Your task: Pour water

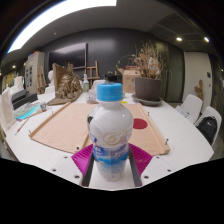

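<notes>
- Bench (pixel 190 138): a white surface filled the scene beyond the gripper, carrying a broad brown sheet (pixel 70 125) laid flat across its middle. A red disc (pixel 140 124) lay on that sheet just to one side of the bottle. Clutter stood along the far end, too small to identify.
- Planter (pixel 148 88): a dark pot holding dry stems stood at the bench's far side, well apart from the bottle.
- Chair (pixel 208 124): a white seat stood beside the bench edge.
- Bottle (pixel 111 135): a clear plastic water bottle stood upright between the fingers, its blue cap (pixel 110 92) fitted on top and a blue label around the lower body. It appeared to carry water.
- Gripper (pixel 111 166): the magenta pads (pixel 83 158) sat against both flanks of the bottle with no gap visible on either side, so the fingers were judged closed to bottle width and gripping it. Whether the base rested on the bench could not be seen.
- Step in hand: judged as the grasp stage, with the bottle secured and no pouring begun.
- Next move: no receiving vessel could be identified. The cap remained on and would need removing before any tilt toward a container. A firm hold would be required, since the rounded plastic wall could slip or buckle.
</notes>
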A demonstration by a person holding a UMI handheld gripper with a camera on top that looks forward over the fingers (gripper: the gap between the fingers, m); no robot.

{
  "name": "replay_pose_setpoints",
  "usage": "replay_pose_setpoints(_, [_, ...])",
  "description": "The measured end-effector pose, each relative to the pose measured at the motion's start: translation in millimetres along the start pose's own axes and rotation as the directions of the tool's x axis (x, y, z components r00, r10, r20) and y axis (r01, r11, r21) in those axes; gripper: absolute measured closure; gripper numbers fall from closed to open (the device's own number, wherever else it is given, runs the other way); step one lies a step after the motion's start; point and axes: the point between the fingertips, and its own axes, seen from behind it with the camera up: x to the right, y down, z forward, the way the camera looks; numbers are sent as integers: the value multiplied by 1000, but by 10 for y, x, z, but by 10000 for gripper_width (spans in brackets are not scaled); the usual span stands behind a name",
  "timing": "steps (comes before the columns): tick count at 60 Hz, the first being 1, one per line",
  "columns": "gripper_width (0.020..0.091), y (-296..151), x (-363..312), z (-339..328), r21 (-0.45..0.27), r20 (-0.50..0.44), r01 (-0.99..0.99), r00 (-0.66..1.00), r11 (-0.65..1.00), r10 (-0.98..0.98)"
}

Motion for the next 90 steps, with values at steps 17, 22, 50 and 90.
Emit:
replay_pose_setpoints(17, [732, -20, 30, 13, 16, -27, -2, 1000, 1000, 2])
replay_pose_setpoints(22, [732, -66, 53, -20, 6, -38, 20, 999, 1000, -19])
replay_pose_setpoints(50, [733, -1577, 1451, 251, -57, -302, 377, 876, 924, -376])
replay_pose_setpoints(90, [738, -2119, 1148, 1686, -328, -359, 932, -272, -152, -893])
